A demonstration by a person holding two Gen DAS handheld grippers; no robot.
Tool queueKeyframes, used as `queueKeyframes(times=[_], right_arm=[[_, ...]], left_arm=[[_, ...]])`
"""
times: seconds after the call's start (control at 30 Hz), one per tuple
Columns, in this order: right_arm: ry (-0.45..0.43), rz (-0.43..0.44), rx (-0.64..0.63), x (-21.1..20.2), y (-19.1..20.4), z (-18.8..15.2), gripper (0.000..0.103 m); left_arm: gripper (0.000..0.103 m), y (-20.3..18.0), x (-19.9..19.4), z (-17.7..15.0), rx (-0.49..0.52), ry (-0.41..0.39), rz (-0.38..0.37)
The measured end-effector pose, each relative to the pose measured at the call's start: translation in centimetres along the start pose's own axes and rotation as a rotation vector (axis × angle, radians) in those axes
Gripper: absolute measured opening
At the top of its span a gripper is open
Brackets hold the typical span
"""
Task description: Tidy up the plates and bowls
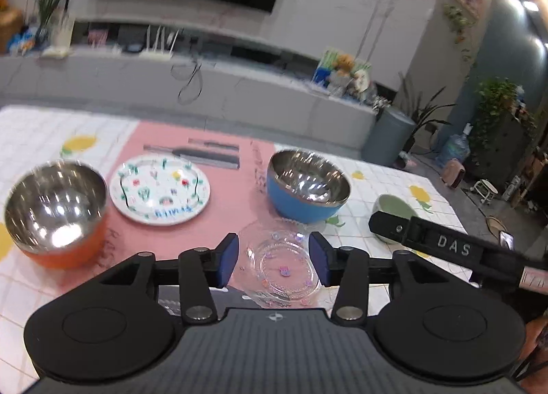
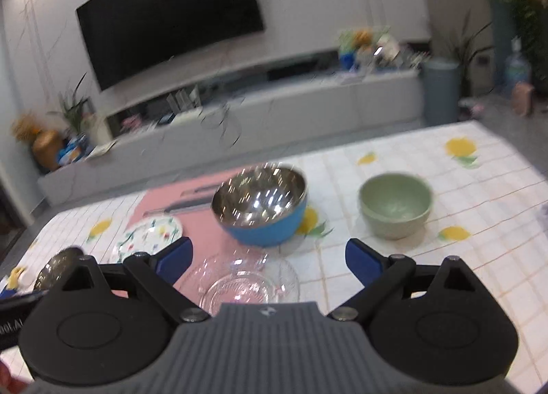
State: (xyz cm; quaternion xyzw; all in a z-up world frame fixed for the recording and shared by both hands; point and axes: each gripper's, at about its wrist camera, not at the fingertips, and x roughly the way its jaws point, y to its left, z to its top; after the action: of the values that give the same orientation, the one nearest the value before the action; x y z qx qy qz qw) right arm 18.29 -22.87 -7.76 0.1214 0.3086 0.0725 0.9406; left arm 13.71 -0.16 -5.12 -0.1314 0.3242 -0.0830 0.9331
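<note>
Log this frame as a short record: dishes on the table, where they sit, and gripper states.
surface: table with lemon-print cloth and pink mat
glass plate: nearest, in front of both grippers, not held
blue bowl: upright, behind the glass plate
orange bowl: upright, far left
floral plate: between the orange and blue bowls
green bowl: right of the blue bowl, apart
left gripper: open, empty
right gripper: open wide, empty

Blue bowl (image 1: 307, 185) with mirror-bright steel lining, orange bowl (image 1: 56, 212) likewise, clear glass plate (image 1: 282, 262), glossy painted ceramic plate (image 1: 160, 188), matt green bowl (image 2: 395, 205), smooth checked tablecloth (image 2: 462, 239)
</note>
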Motion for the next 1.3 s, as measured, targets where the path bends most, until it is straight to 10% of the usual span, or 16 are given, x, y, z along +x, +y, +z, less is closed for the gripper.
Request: queueKeyframes(times=[0.6,1.3], right_arm=[[0.208,-0.054,0.183,7.0,-5.2,-1.7,0.082],[0.267,-0.005,0.192,10.4,-3.7,-2.0,0.032]], left_arm=[[0.055,1.7,8.1,-1.0,-0.148,0.136,0.043],[0.047,4.1,10.8,-1.6,-0.22,0.172,0.051]])
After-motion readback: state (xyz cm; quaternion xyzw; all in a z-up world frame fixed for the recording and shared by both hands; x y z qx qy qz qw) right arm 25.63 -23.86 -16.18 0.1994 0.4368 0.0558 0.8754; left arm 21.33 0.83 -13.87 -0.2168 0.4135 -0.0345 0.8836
